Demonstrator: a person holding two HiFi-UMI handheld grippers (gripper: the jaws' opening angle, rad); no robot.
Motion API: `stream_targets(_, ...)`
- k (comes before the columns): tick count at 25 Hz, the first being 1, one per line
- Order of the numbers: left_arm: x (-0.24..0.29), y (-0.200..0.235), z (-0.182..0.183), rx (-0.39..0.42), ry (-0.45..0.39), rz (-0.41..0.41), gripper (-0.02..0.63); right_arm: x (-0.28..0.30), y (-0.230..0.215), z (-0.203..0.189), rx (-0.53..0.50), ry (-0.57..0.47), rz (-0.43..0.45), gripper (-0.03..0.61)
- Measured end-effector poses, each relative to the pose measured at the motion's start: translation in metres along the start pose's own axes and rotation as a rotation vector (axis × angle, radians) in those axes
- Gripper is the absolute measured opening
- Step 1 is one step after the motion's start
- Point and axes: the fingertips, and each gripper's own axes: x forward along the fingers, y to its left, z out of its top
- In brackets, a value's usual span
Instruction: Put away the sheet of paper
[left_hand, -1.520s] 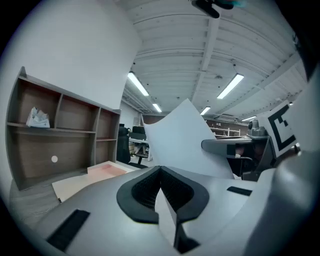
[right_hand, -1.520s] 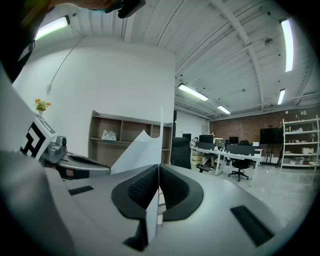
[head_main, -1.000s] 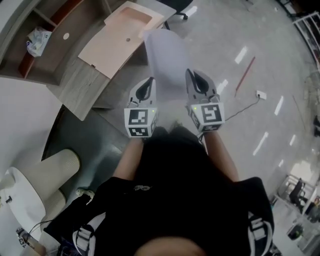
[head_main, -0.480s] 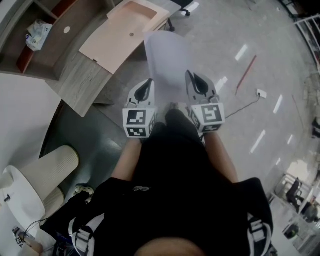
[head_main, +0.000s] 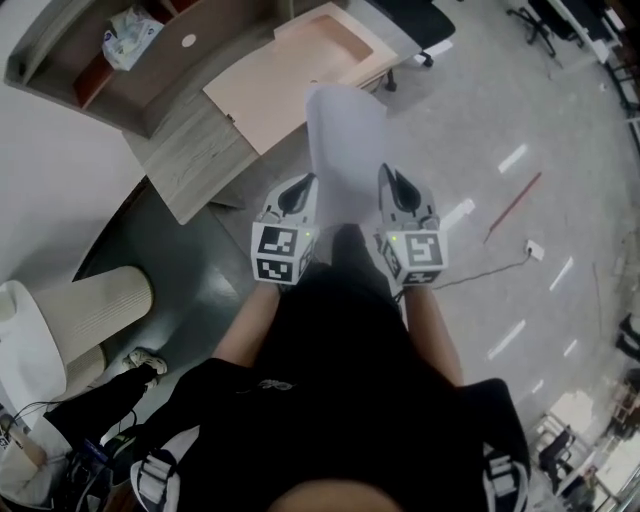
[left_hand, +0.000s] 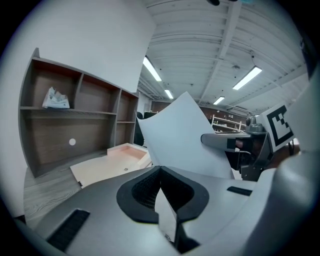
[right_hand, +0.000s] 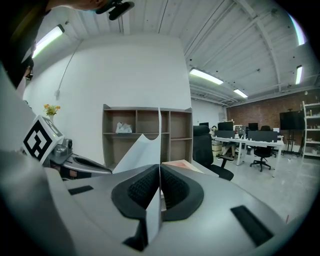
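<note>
- Holding the sheet of paper (head_main: 345, 140) up in the air, you stand near the counter (head_main: 190, 160).
- Your left gripper (head_main: 298, 192) squeezes its jaws on the left edge.
- Your right gripper (head_main: 400, 188) squeezes its jaws on the right edge.

- Head view looks steeply down; shelf (head_main: 150, 65) at upper left.
- Both gripper views face forward, close over their jaws (wide-angle); all share shelf and sheet of paper (head_main: 345, 140).

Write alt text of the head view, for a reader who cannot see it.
Seen from above, a person holds a white sheet of paper out in front, with the left gripper and right gripper clamped on its near end. A wooden desk stands ahead-left.
</note>
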Motion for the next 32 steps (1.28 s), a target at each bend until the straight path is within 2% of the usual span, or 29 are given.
stream_targets(4,0.019,0.009,0.009,-0.004,0.005,0.014,0.046,0.023,-0.012,0.006,-0.004,-0.011,0.023,0.018)
stream_targets(8,0.046,0.010,0.019,-0.015,0.012,0.016,0.046,0.043,-0.032,0.006,0.004,0.024,0.038,0.018)
stream_targets(21,0.134,0.004,0.051,-0.013,0.069,0.068,0.046,0.100,-0.115,0.011,0.065,0.025,0.110,0.018)
stream_targets(28,0.156,0.006,0.057,-0.009,0.106,0.136,0.046,0.127,-0.141,0.012,0.093,-0.011,0.184,0.018)
stream_targets(32,0.154,0.015,0.052,-0.023,0.140,0.171,0.046,0.138,-0.140,0.010,0.107,-0.017,0.211,0.018)
